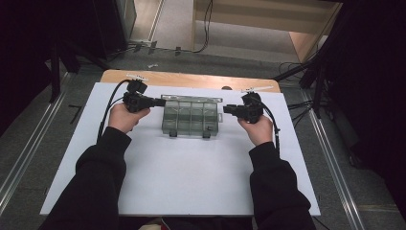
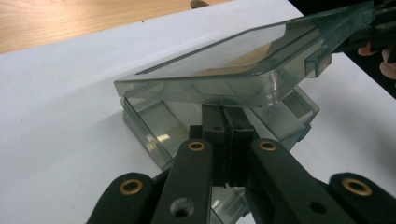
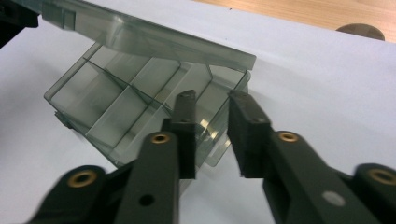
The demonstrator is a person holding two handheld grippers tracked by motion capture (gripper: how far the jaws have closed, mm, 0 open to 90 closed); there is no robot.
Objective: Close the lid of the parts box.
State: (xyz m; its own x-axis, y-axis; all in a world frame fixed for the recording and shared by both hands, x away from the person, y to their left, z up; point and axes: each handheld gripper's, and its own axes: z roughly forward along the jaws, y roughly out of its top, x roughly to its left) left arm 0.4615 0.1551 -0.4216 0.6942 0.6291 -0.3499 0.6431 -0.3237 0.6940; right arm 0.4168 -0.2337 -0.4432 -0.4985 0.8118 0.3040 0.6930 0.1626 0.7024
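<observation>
A clear grey plastic compartment box (image 1: 190,117), lid (image 2: 224,70) half raised, sits on the white worktop (image 1: 182,167) between both tools: left tool (image 2: 228,133) closed against its end wall, right tool (image 3: 212,100) parted, gripping nothing, just beside it.

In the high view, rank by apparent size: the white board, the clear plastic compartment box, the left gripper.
1. White rectangular board, by far the largest.
2. Clear grey plastic compartment box.
3. Black left gripper, somewhat smaller than the box, though partly hidden in the hand.

A white board (image 1: 182,167) covers a wooden table (image 1: 191,79).
</observation>
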